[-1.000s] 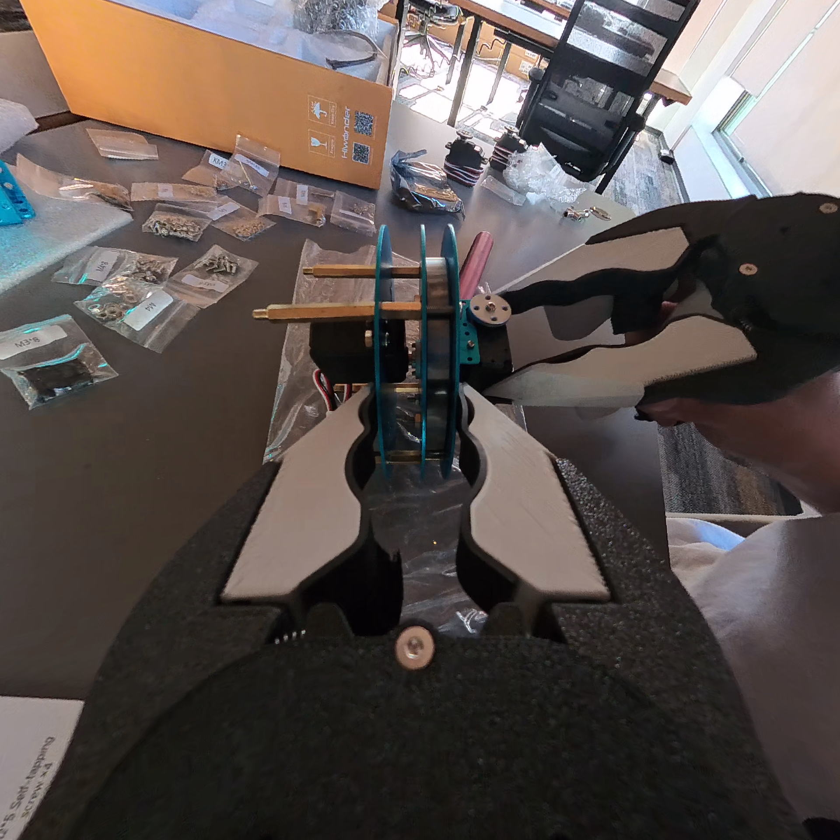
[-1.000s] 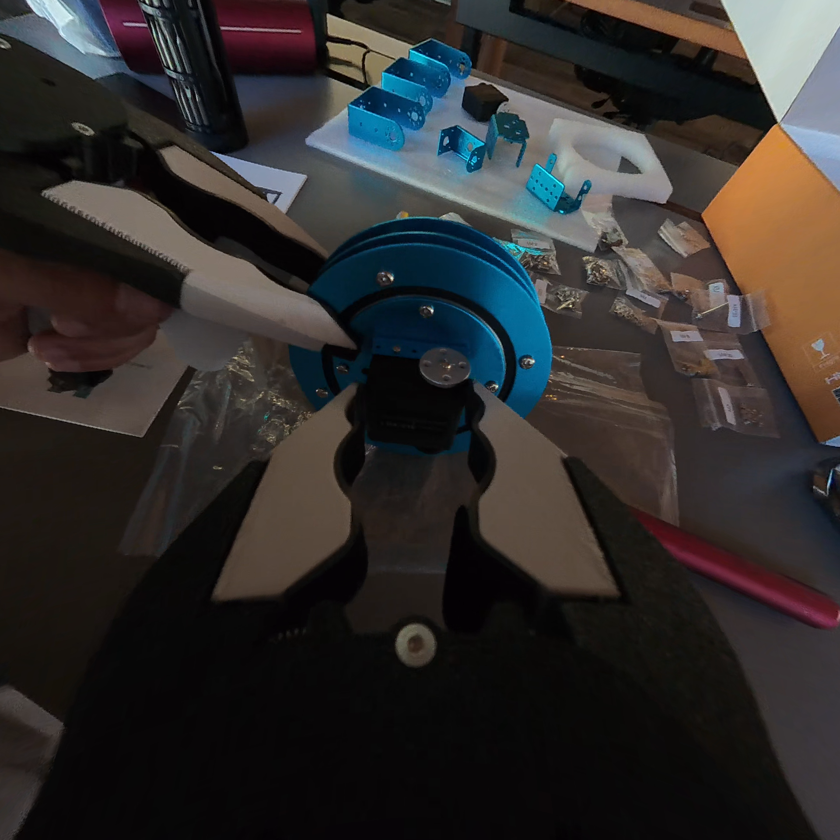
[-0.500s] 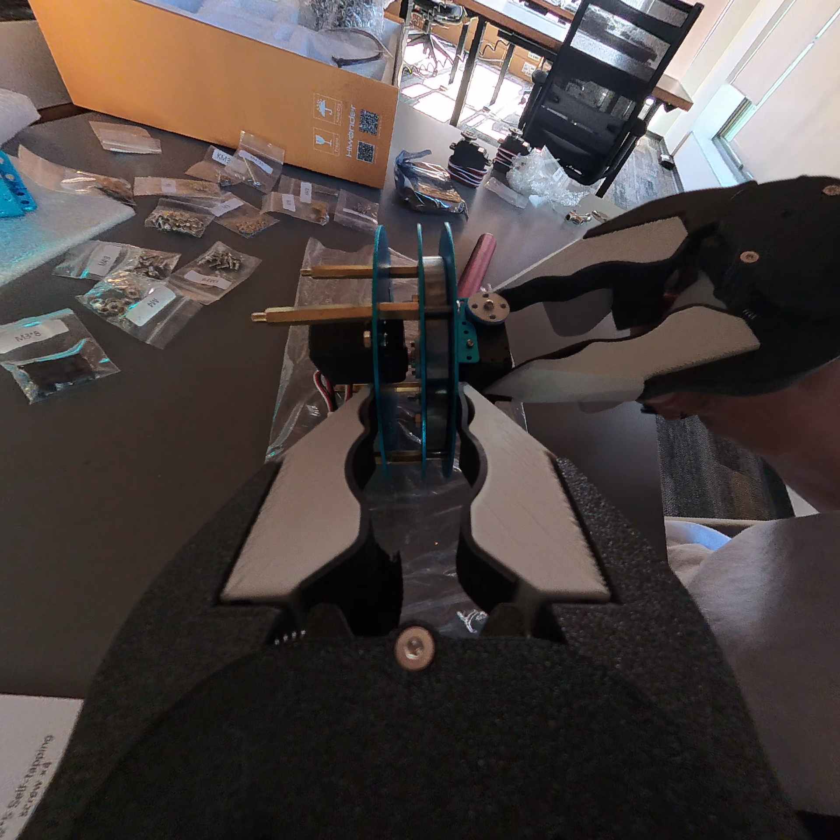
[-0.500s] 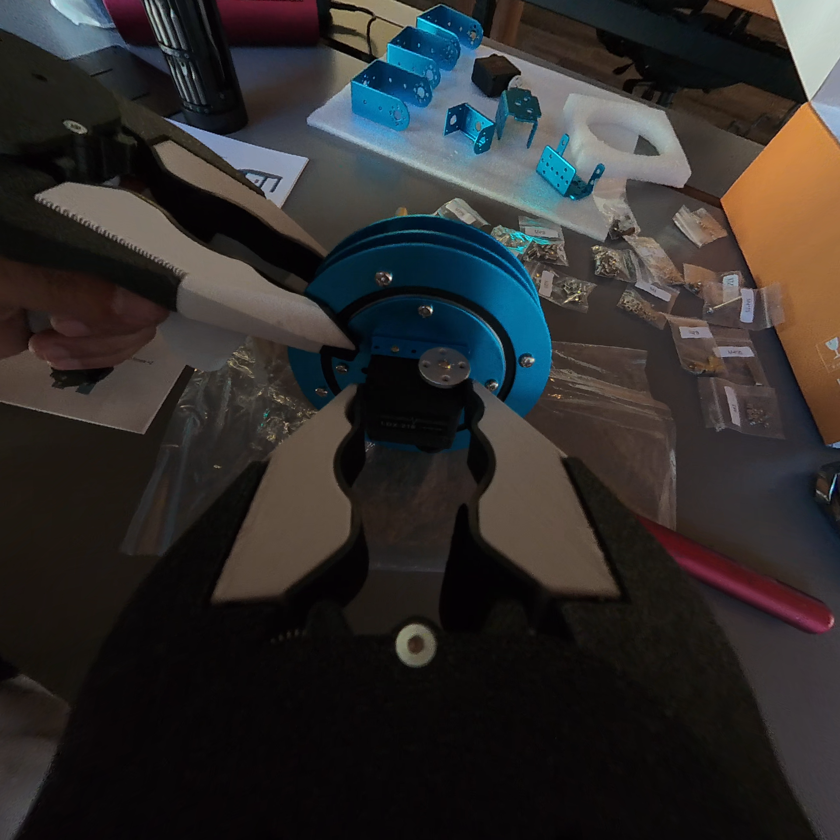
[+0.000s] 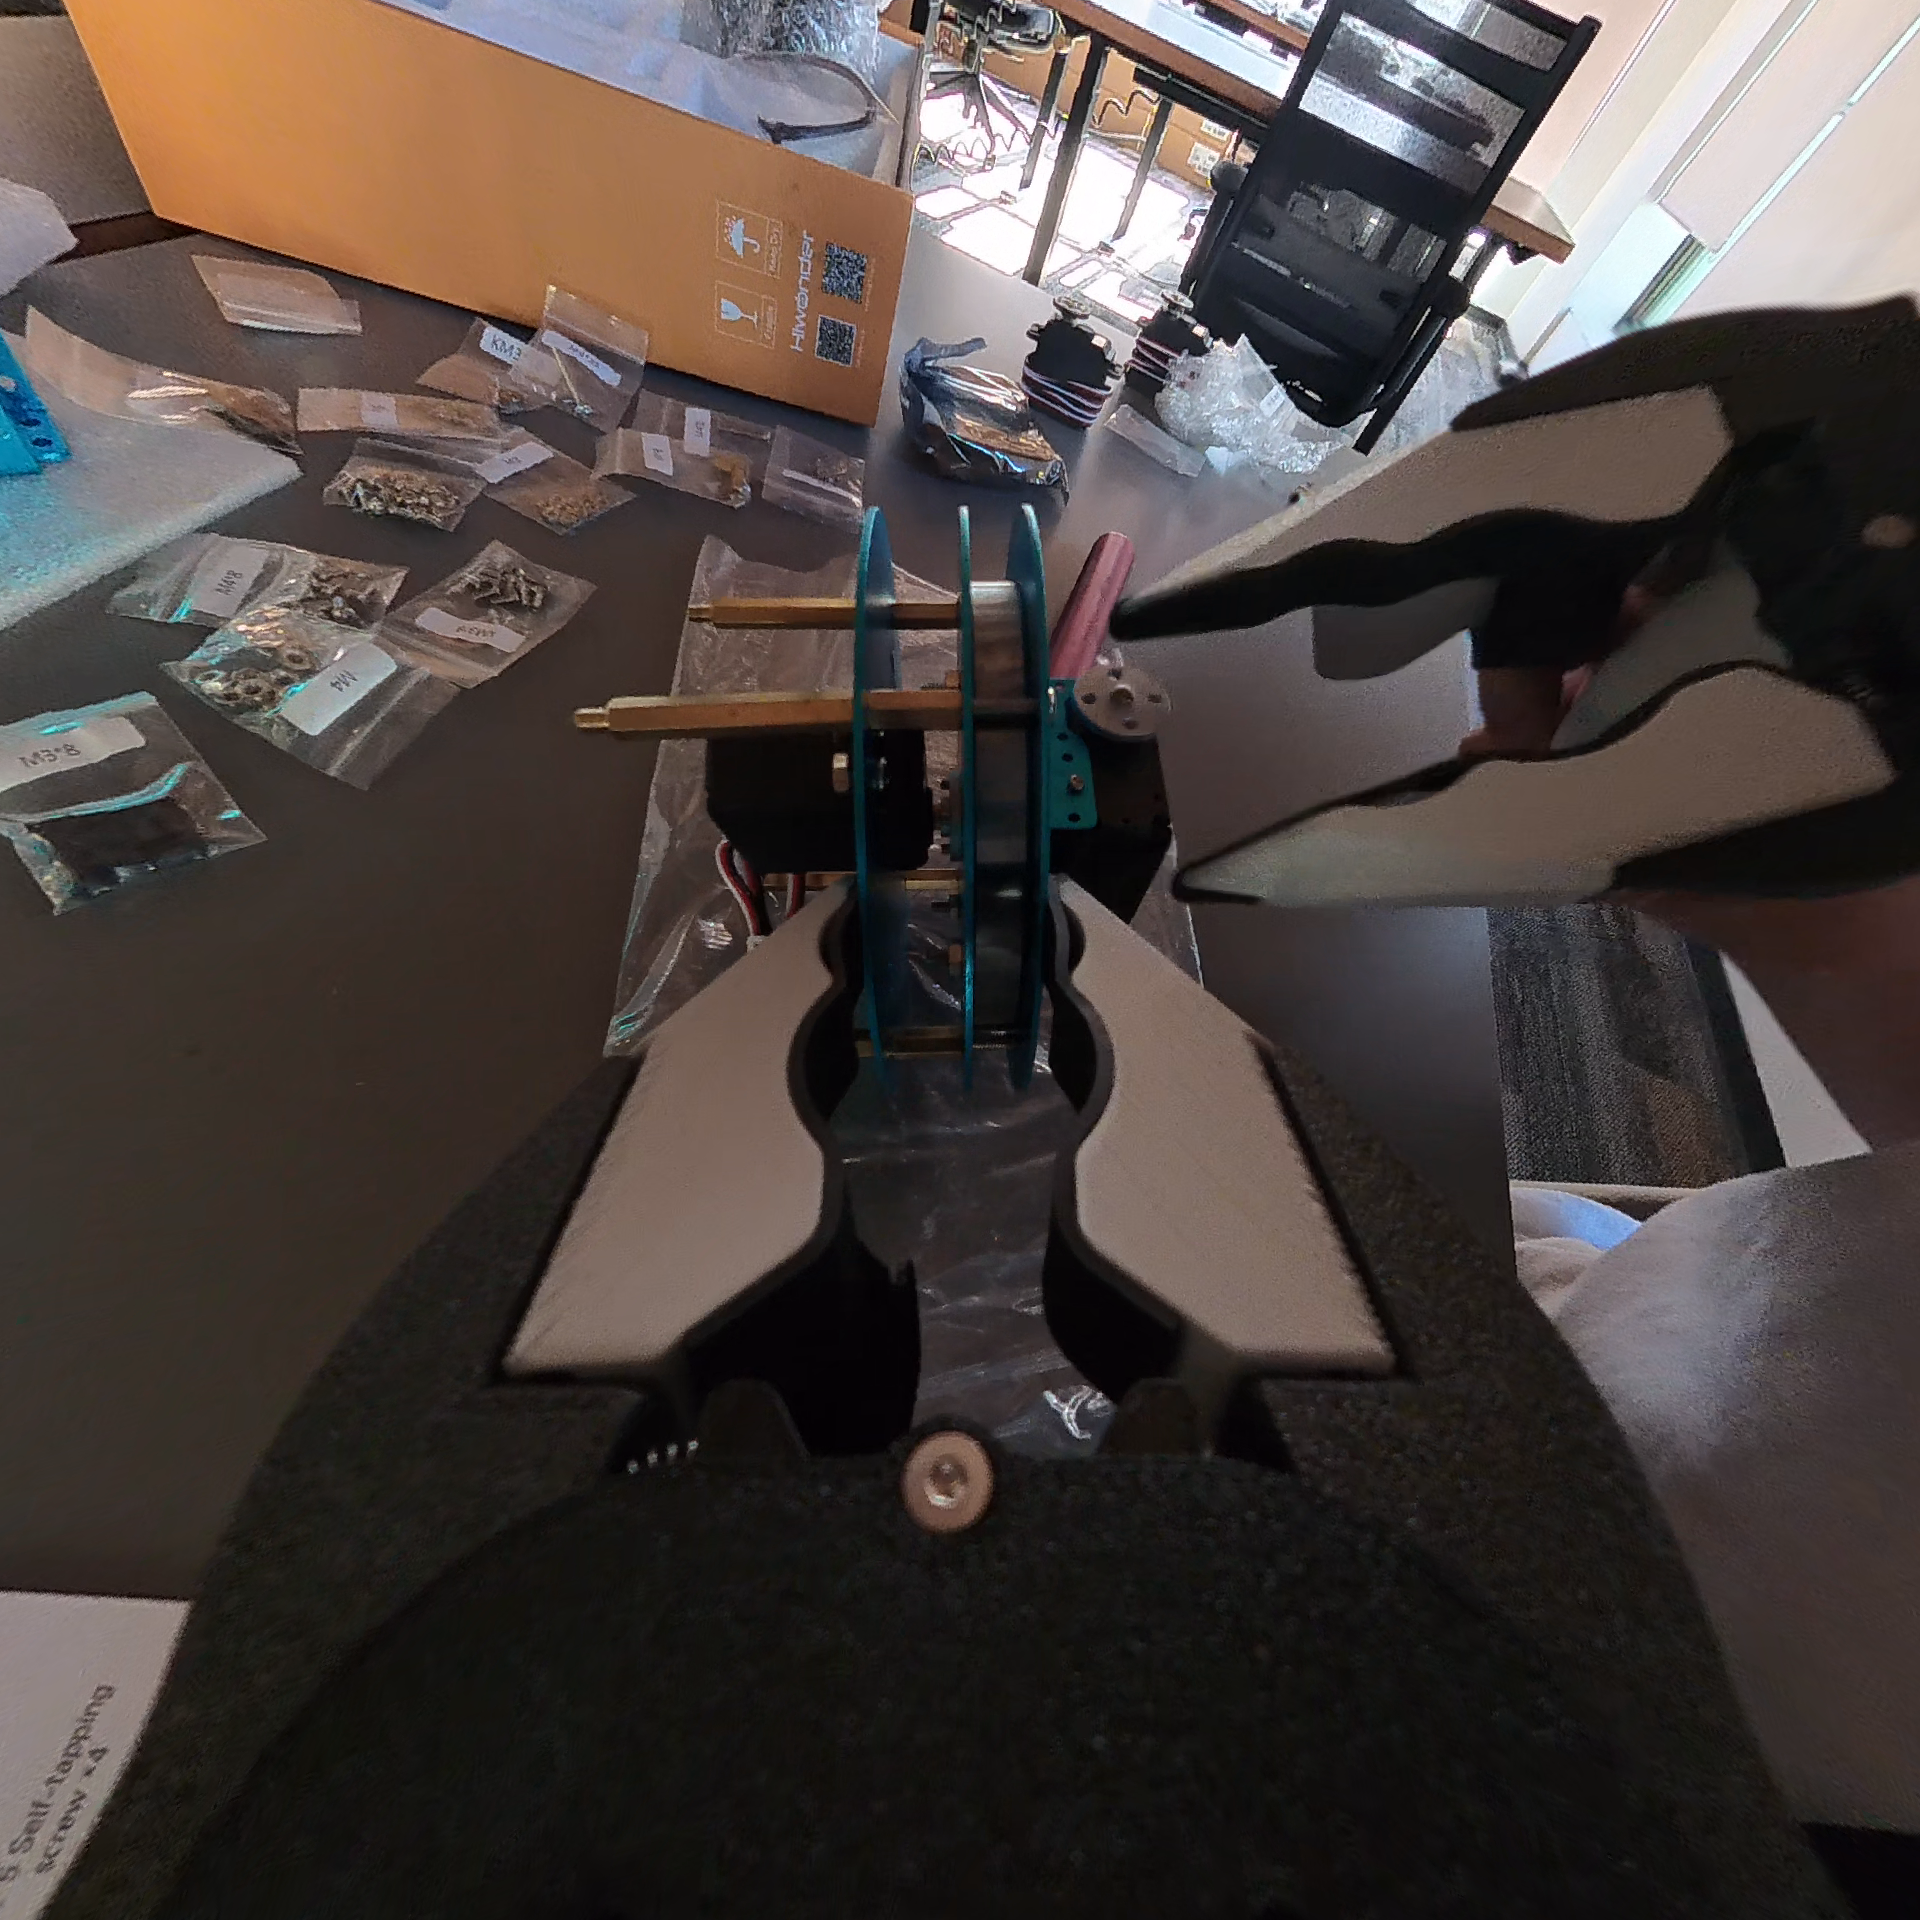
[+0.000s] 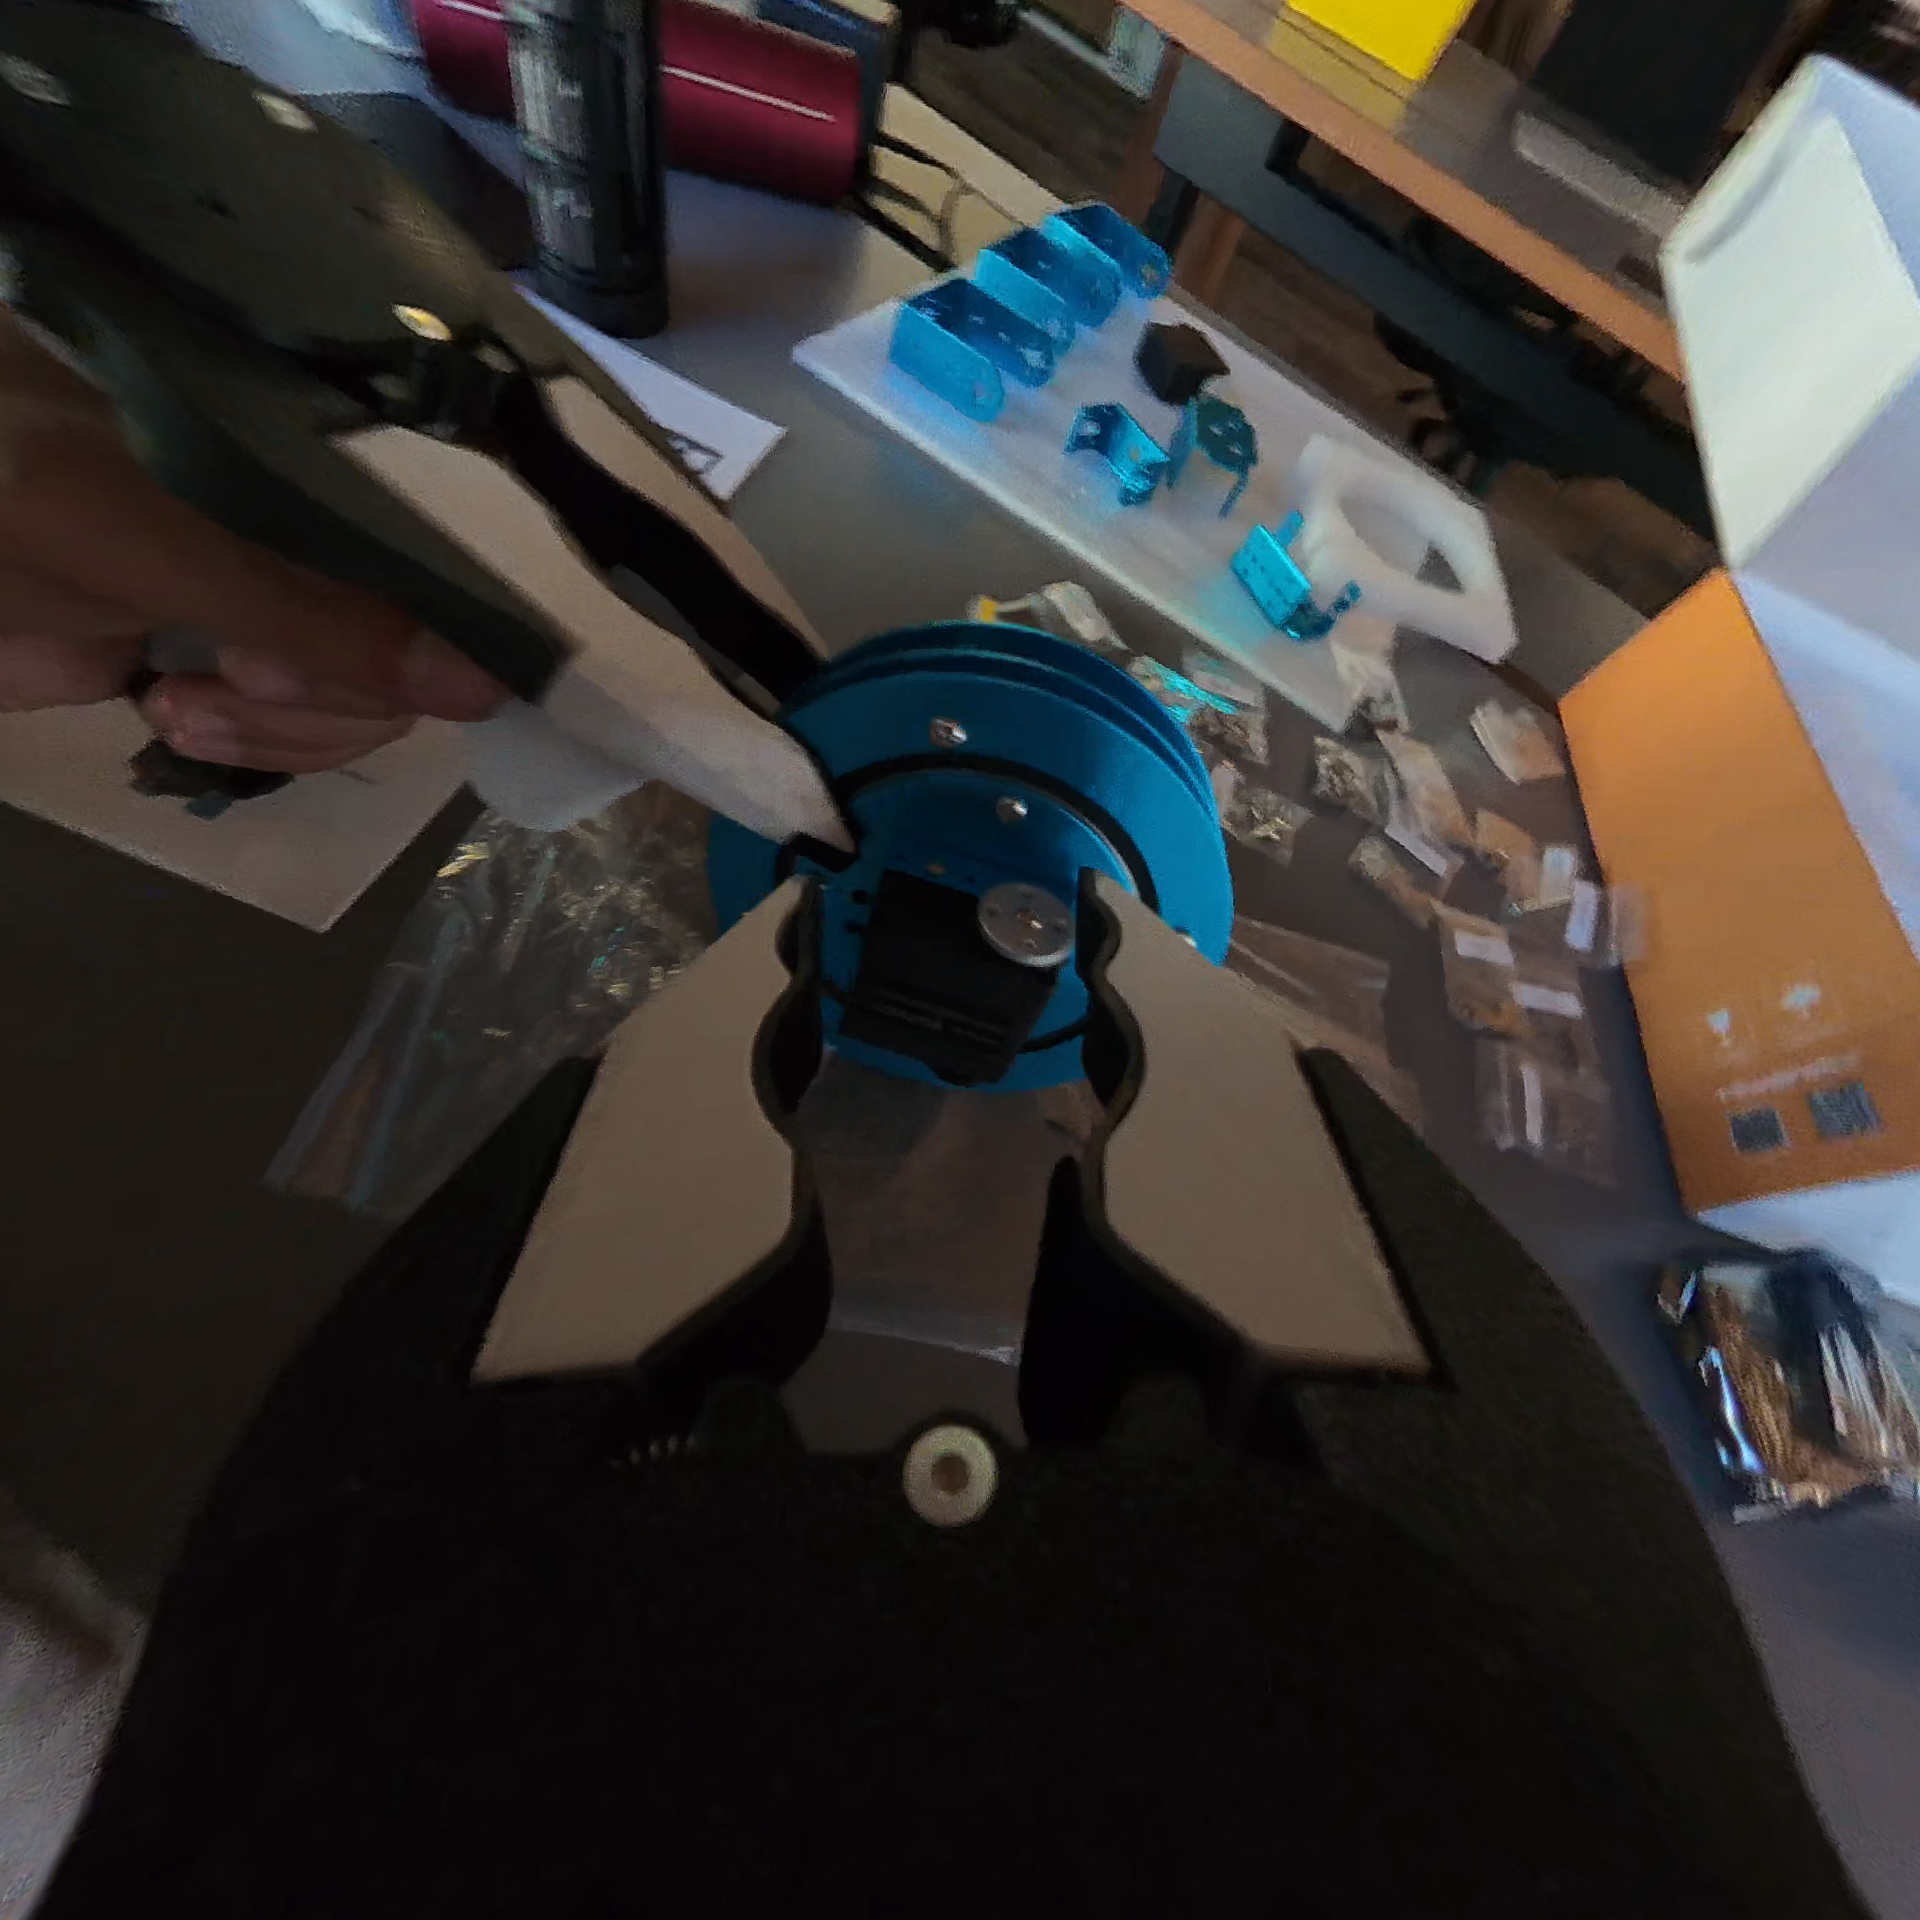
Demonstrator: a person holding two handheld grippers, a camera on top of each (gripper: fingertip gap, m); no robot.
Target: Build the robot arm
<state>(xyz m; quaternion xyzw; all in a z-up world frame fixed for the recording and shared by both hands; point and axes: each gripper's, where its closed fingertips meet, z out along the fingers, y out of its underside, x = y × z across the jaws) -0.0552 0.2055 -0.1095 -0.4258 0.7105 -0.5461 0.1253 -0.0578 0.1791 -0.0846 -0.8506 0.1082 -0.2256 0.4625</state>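
Blue disc assembly (image 5: pixel 951 790) stands on edge, clamped by the left gripper (image 5: pixel 951 925). The right gripper (image 6: pixel 940 894), spread wide around its black servo (image 6: pixel 940 987), grips nothing. If the clamp slips, I judge the assembly could roll across the surface (image 5: pixel 312 1039).

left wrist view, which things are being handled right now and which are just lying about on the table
Handled: left gripper, fingers shut on the blue three-disc metal assembly; right gripper, fingers open either side of its black servo block.
Lying about: orange cardboard box; clear plastic screw bags; blue metal brackets.
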